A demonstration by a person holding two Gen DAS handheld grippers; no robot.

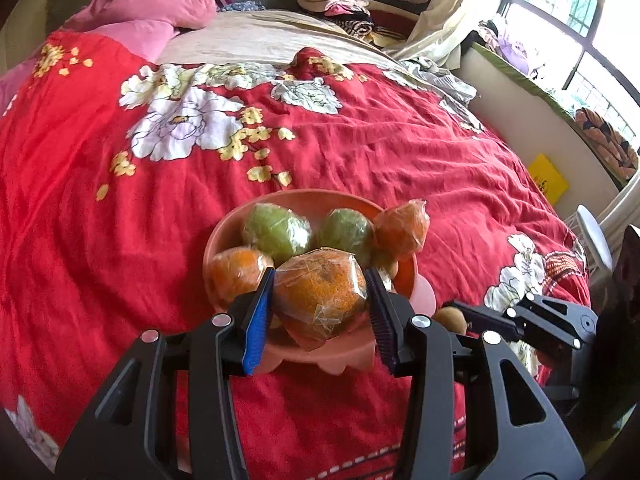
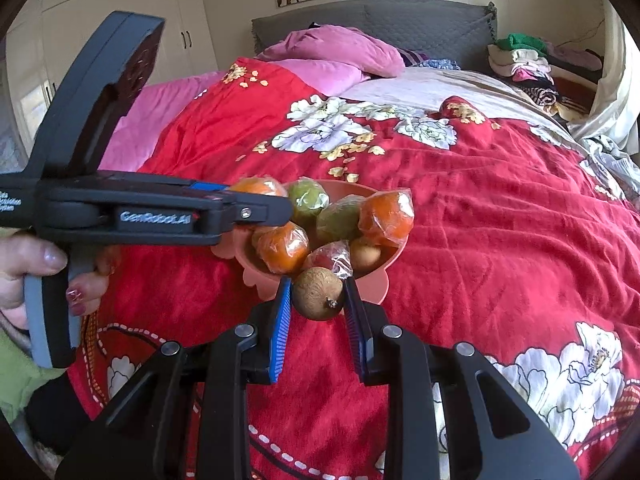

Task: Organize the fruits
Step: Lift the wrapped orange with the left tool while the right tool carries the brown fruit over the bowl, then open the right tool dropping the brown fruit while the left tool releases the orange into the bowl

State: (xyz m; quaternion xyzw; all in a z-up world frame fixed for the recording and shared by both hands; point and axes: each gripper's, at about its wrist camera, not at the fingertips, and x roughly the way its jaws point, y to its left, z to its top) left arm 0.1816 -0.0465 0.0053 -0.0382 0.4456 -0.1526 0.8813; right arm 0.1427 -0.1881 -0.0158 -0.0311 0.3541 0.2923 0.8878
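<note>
Left gripper [image 1: 320, 292] nearest, clamped on wrapped orange [image 1: 320, 296], pads on both flanks, carried above near rim of pink bowl [image 1: 348, 354], probably for dropping in. Right gripper [image 2: 318, 300] closed on brown kiwi [image 2: 319, 298], held just short of bowl rim at 6 o'clock, likely queued as next deposit. Already in bowl: two green fruits, more wrapped oranges, piled toward 12 o'clock. Bowl resting on red floral bedspread [image 1: 380, 152], soft base, so gentle release advisable.

Black tongs [image 2: 318, 320], blue ribbed pads [image 2: 281, 330]
</note>
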